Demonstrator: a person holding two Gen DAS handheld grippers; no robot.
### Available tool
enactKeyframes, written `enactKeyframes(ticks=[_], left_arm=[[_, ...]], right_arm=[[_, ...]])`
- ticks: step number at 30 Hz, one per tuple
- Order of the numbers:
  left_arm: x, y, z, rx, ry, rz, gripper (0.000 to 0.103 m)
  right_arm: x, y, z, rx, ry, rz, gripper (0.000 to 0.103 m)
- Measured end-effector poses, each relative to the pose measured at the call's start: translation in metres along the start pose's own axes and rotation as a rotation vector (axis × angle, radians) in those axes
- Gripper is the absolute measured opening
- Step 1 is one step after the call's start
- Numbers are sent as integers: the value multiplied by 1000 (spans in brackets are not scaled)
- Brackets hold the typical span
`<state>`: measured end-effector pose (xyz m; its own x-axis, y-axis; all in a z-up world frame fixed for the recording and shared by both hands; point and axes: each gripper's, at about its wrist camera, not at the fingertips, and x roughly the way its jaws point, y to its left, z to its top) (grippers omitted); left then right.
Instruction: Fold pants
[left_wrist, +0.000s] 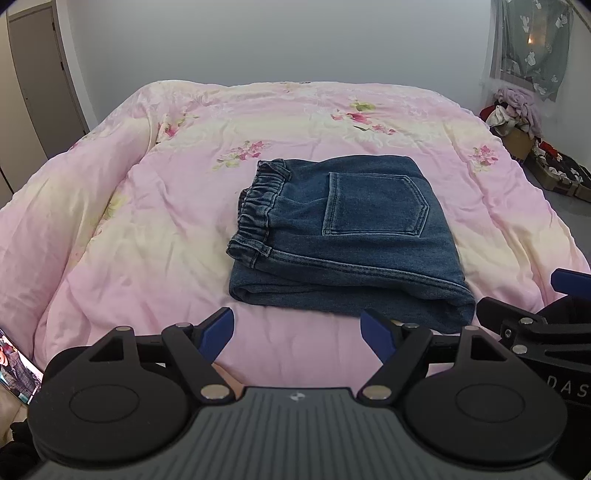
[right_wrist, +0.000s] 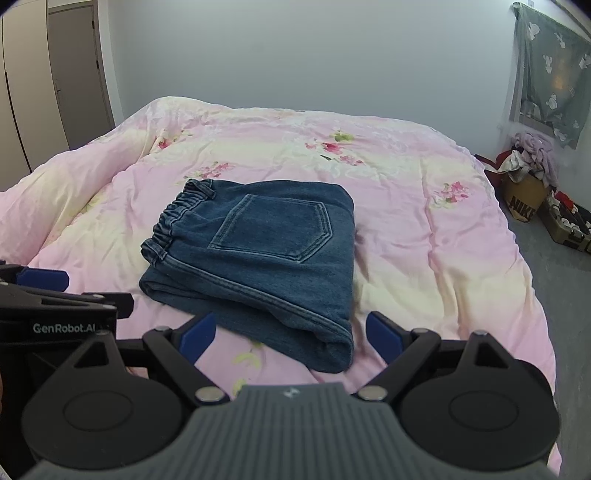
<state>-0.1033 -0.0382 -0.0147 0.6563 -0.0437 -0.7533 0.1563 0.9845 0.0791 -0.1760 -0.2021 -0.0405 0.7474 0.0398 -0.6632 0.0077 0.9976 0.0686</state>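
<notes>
Dark blue denim pants (left_wrist: 343, 236) lie folded into a compact stack on the pink floral quilt (left_wrist: 147, 221), elastic waistband to the left and a back pocket facing up. My left gripper (left_wrist: 297, 336) hangs open just short of the stack's near edge, nothing between its blue pads. In the right wrist view the same folded pants (right_wrist: 258, 254) lie ahead, and my right gripper (right_wrist: 290, 334) stands open over the stack's near right corner without touching it. Each gripper shows at the other's side: the right gripper (left_wrist: 535, 317) and the left gripper (right_wrist: 51, 295).
The quilt covers the whole bed; its right edge (right_wrist: 532, 295) drops to a grey floor. Boxes and a pile of clothes (right_wrist: 532, 173) stand by the right wall under a green curtain. Closet doors (right_wrist: 55, 74) stand at the left. A phone screen (left_wrist: 16, 373) lies at the lower left.
</notes>
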Motion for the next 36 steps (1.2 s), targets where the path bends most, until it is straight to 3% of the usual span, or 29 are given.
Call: enactKeyframes(ticks=[36], left_arm=[[-2, -3, 1, -16, 4, -19, 91]], right_arm=[[1, 2, -3, -26, 22, 32, 87]])
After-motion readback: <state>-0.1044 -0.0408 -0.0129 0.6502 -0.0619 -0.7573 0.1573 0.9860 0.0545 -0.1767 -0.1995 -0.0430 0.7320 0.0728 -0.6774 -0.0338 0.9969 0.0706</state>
